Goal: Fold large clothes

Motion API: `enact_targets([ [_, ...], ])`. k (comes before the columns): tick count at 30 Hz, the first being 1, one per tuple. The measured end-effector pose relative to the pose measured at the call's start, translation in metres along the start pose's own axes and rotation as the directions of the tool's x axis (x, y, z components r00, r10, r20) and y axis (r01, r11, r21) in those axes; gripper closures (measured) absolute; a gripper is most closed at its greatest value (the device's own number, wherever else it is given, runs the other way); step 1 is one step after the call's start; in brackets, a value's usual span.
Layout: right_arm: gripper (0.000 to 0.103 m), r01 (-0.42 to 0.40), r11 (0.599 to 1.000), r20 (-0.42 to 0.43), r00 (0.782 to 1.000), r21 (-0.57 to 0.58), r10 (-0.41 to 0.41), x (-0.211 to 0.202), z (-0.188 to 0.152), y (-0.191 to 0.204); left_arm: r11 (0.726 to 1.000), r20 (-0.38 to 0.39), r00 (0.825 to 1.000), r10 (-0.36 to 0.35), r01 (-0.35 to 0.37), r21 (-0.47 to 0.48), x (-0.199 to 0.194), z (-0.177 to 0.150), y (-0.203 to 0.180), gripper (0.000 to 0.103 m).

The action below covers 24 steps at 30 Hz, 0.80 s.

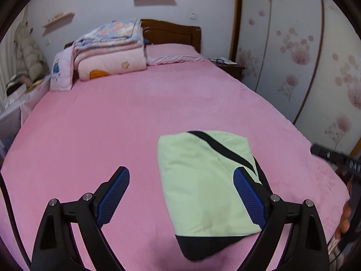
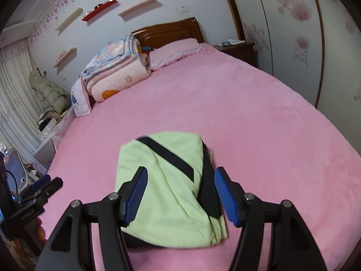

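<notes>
A light green garment with black stripes and a black hem [image 1: 203, 180] lies folded into a compact rectangle on the pink bed [image 1: 112, 124]. My left gripper [image 1: 180, 176] is open and empty, raised above the bed, its right finger over the garment's right part. In the right wrist view the same folded garment [image 2: 167, 192] lies below my right gripper [image 2: 180, 180], which is open and empty, held above it with the fingers astride. The left gripper [image 2: 45, 187] shows at that view's left edge.
Folded quilts and a pillow [image 1: 108, 52] are stacked at the wooden headboard [image 1: 176, 33]. A nightstand [image 1: 230, 67] and flowered wardrobe doors [image 1: 293, 56] stand to the right. A low table with clutter and a padded coat [image 2: 49, 94] is on the left by the curtain.
</notes>
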State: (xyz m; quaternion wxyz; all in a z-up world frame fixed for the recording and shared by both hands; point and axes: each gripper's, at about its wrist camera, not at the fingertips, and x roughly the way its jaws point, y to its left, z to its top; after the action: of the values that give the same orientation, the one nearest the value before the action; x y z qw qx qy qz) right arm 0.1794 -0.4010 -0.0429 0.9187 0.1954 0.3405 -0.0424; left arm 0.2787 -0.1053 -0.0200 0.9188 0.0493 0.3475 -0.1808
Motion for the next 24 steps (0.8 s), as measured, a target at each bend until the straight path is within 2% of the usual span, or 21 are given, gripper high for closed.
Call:
enact_targets([
  [1, 0.039, -0.003, 1.0, 0.004, 1.0, -0.011, 0.003, 0.001, 0.006, 0.002, 1.0, 0.002, 1.0, 0.002, -0.002, 0.014, 0.001, 0.004, -0.002, 0.01],
  [3, 0.029, -0.027, 0.999, 0.028, 0.999, -0.041, 0.028, 0.004, 0.015, 0.008, 1.0, -0.036, 0.999, 0.002, -0.001, 0.017, 0.009, 0.009, -0.003, 0.01],
  [5, 0.019, -0.032, 0.996, 0.045, 0.998, -0.08, 0.036, 0.012, 0.021, 0.013, 1.0, -0.115, 0.993, -0.02, 0.018, -0.02, 0.026, 0.014, 0.001, 0.01],
  [7, 0.015, -0.033, 0.994, 0.036, 0.999, -0.105, 0.037, 0.025, 0.023, 0.017, 0.994, -0.18, 0.981, -0.07, 0.054, -0.093, 0.049, 0.013, 0.01, 0.01],
  [9, 0.014, -0.042, 0.993, -0.014, 0.999, -0.112, 0.04, 0.045, 0.023, 0.017, 0.991, -0.202, 0.978, -0.059, 0.032, -0.132, 0.07, 0.009, 0.016, 0.01],
  [12, 0.014, -0.032, 0.99, -0.108, 0.994, -0.134, 0.018, 0.082, 0.014, 0.015, 0.992, -0.211, 0.977, 0.038, -0.063, -0.113, 0.099, -0.003, 0.018, 0.01],
  [13, 0.014, -0.03, 0.989, -0.141, 0.99, -0.144, 0.009, 0.094, 0.009, 0.014, 0.992, -0.219, 0.975, 0.046, -0.071, -0.106, 0.111, -0.009, 0.018, 0.01],
  [16, 0.014, -0.045, 0.986, -0.238, 0.971, -0.163, 0.006, 0.131, -0.008, 0.008, 0.992, -0.275, 0.961, 0.039, -0.071, -0.109, 0.141, -0.025, 0.02, 0.01],
  [21, 0.014, -0.011, 0.984, -0.338, 0.94, -0.18, -0.051, 0.182, -0.034, -0.012, 0.984, -0.382, 0.924, -0.001, -0.067, -0.165, 0.188, -0.054, 0.026, 0.01],
  [24, 0.014, 0.024, 0.983, -0.393, 0.915, -0.181, -0.094, 0.209, -0.044, -0.029, 0.977, -0.393, 0.919, -0.027, -0.058, -0.203, 0.204, -0.066, 0.03, 0.009],
])
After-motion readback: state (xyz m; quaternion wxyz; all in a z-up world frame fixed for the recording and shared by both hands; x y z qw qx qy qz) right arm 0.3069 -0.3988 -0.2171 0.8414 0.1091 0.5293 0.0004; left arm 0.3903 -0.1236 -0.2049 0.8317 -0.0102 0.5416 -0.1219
